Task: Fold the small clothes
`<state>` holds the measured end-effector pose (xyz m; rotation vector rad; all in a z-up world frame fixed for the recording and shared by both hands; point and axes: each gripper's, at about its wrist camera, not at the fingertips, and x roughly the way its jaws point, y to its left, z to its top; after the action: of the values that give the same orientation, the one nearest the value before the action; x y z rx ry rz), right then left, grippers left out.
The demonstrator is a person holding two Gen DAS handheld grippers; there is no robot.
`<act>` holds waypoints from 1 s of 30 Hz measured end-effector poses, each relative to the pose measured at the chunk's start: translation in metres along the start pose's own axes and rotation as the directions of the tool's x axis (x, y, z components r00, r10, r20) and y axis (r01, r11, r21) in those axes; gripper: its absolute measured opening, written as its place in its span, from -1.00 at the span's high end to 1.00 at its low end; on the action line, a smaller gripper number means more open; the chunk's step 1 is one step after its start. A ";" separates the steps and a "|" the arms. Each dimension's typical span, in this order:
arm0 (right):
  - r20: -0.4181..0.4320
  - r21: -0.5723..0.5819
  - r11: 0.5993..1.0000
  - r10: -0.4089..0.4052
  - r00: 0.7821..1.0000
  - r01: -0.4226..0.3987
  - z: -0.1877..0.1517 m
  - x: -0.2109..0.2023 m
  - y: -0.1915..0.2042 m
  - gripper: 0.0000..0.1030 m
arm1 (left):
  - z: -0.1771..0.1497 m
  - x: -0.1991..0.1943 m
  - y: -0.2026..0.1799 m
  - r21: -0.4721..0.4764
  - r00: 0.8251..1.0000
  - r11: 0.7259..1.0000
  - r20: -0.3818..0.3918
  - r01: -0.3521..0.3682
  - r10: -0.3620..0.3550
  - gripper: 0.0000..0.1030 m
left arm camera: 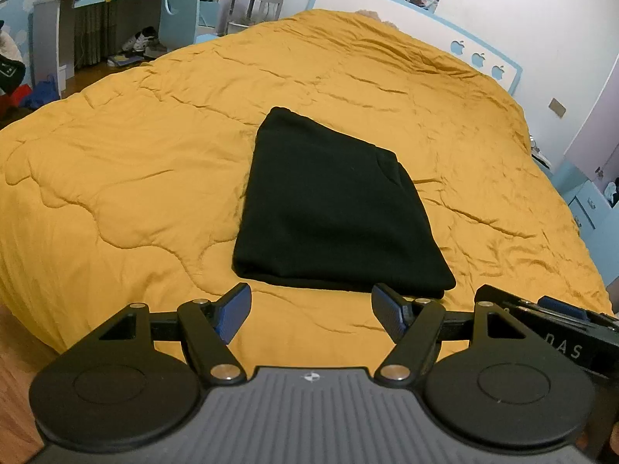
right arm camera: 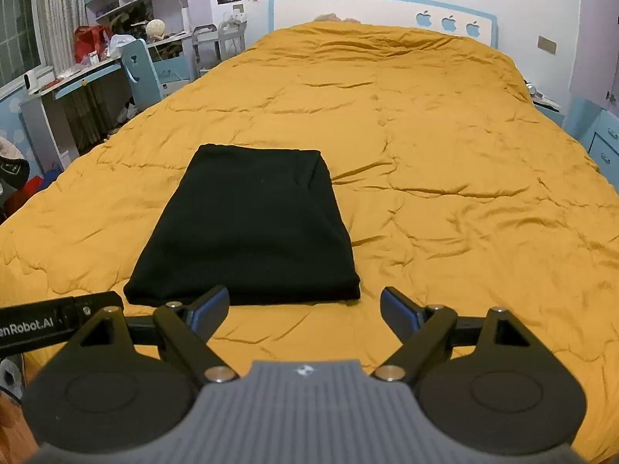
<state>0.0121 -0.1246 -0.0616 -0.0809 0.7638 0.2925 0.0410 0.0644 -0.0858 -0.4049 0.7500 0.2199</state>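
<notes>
Both jaws stand wide and empty, the left gripper (left arm camera: pixel 311 311) and right gripper (right arm camera: pixel 304 311) poised just short of the garment's (left arm camera: pixel 332 208) near edge. Folding looks nearly done, perhaps finished: it lies as a neat black rectangle, layered, edges squared, on the yellow quilt (left arm camera: pixel 135 162) mid-bed. One more halving, maybe, or just tidying.
</notes>
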 end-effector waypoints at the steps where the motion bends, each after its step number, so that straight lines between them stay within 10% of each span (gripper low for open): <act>1: 0.001 0.002 1.000 0.000 1.000 0.000 0.000 0.000 0.000 -0.57 | 0.000 0.000 0.000 0.001 1.000 1.000 -0.001 -0.001 0.001 -0.62; 30: 0.011 -0.006 1.000 0.011 1.000 -0.011 -0.002 -0.006 0.003 -0.58 | 0.001 0.003 -0.007 0.036 1.000 0.999 -0.018 0.024 -0.023 -0.62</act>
<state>0.0058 -0.1236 -0.0582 -0.0801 0.7524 0.3054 0.0465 0.0585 -0.0850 -0.3818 0.7648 0.1808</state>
